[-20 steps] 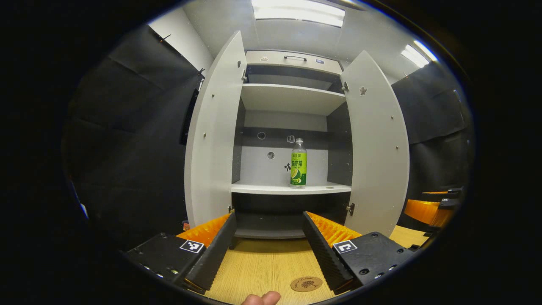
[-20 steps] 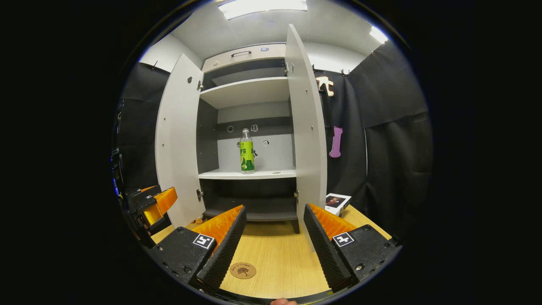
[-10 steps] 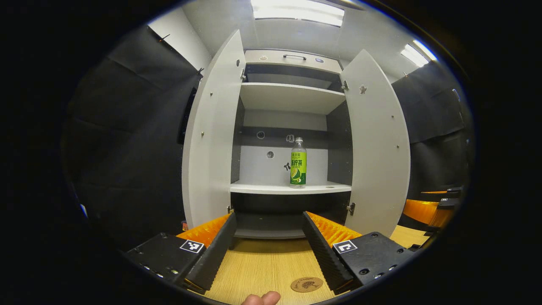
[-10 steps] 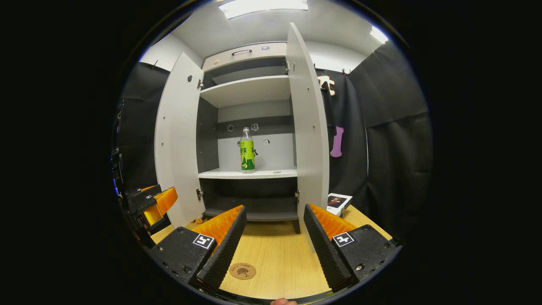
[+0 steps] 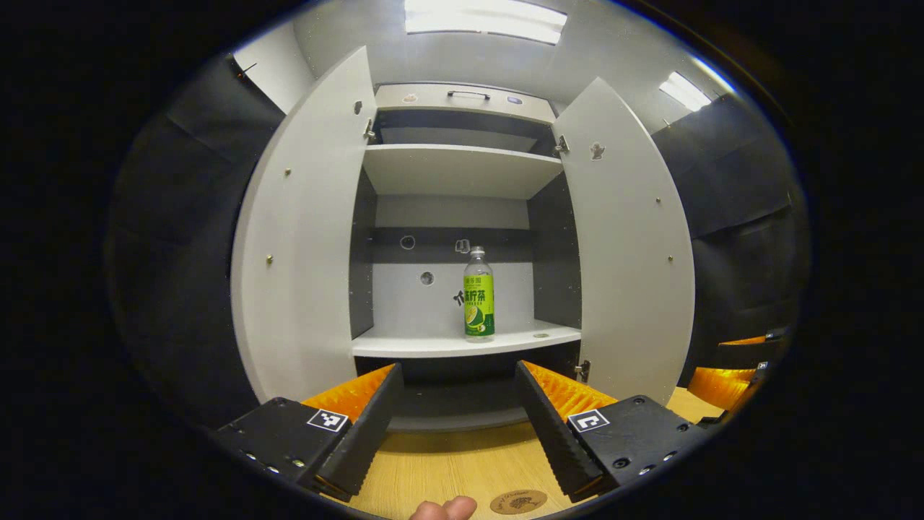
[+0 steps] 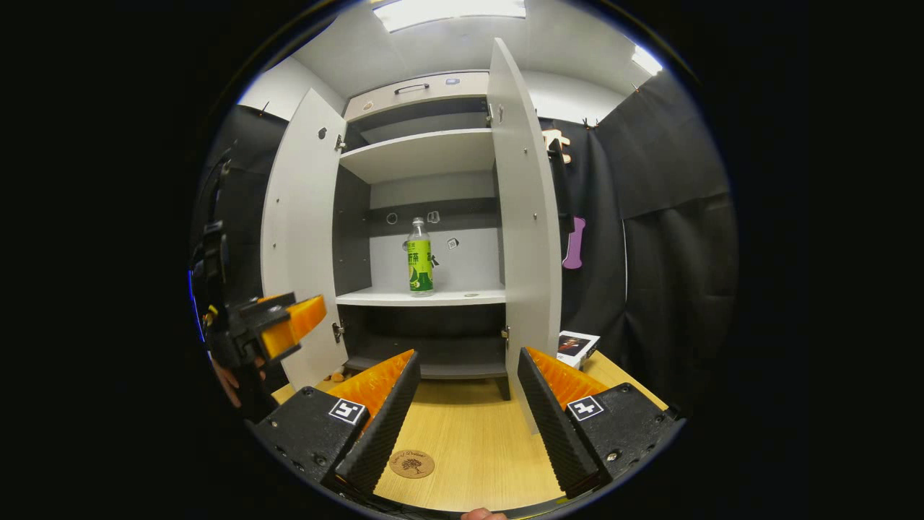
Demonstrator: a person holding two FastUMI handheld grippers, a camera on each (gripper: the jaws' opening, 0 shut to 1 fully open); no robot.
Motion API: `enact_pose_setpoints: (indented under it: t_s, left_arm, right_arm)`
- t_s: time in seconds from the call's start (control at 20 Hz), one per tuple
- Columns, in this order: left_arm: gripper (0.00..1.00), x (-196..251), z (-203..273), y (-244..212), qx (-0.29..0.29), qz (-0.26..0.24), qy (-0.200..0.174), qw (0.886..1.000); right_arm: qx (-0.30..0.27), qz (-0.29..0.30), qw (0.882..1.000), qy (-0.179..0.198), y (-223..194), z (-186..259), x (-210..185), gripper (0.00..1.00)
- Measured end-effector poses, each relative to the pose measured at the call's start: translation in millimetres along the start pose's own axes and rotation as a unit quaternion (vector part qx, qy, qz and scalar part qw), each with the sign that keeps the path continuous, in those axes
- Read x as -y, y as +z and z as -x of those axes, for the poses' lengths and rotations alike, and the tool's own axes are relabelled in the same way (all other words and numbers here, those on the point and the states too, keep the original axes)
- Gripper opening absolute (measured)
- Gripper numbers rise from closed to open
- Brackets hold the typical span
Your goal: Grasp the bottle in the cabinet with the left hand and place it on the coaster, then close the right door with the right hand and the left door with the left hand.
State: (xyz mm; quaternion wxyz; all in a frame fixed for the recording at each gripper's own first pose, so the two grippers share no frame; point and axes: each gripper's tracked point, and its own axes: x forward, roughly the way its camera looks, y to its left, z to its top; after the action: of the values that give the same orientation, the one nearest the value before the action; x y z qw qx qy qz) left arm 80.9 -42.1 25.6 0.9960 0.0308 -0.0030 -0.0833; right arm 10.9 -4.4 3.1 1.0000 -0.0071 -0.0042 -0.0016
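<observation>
One bottle (image 5: 479, 292) stands upright on the cabinet (image 5: 462, 170) shelf, both doors swung open. One coaster (image 6: 412, 463) sits on the near table (image 6: 469, 433). Two grippers, left gripper (image 5: 456, 379) and right gripper (image 6: 468, 365), jaws spread wide, holding nothing.

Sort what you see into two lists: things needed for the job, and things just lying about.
Needed: green-labelled bottle on the cabinet shelf; cork coaster on the table; left door; right door, both open.
Lying about: small box by the cabinet; purple shape on the cloth.
</observation>
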Motion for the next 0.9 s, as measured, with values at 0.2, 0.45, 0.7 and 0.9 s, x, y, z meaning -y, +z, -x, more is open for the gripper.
enact_pose_setpoints:
  t_s: [0.2, 0.45, 0.7, 0.9]
  left_arm:
    - [0.94, 27.8, -58.1, 11.3, -0.004, 0.016, -0.064, 0.998]
    - [0.95, 27.5, -127.7, 35.7, 0.02, 0.041, -0.06, 0.997]
    - [0.95, 25.6, -194.1, 56.8, 0.036, 0.036, -0.063, 0.997]
    - [0.96, 19.5, -237.8, 50.2, 0.022, 0.023, -0.053, 0.998]
  right_arm:
    - [0.011, -0.003, 1.0, -0.024, 8.3, 9.2, 15.3, 0.84]
    - [0.019, -0.001, 0.997, -0.073, 12.0, 26.5, 45.0, 0.84]
    - [0.008, -0.017, 0.994, -0.112, 6.6, 37.4, 70.7, 0.84]
    - [0.013, -0.014, 0.99, -0.137, 11.6, 40.8, 86.7, 0.84]
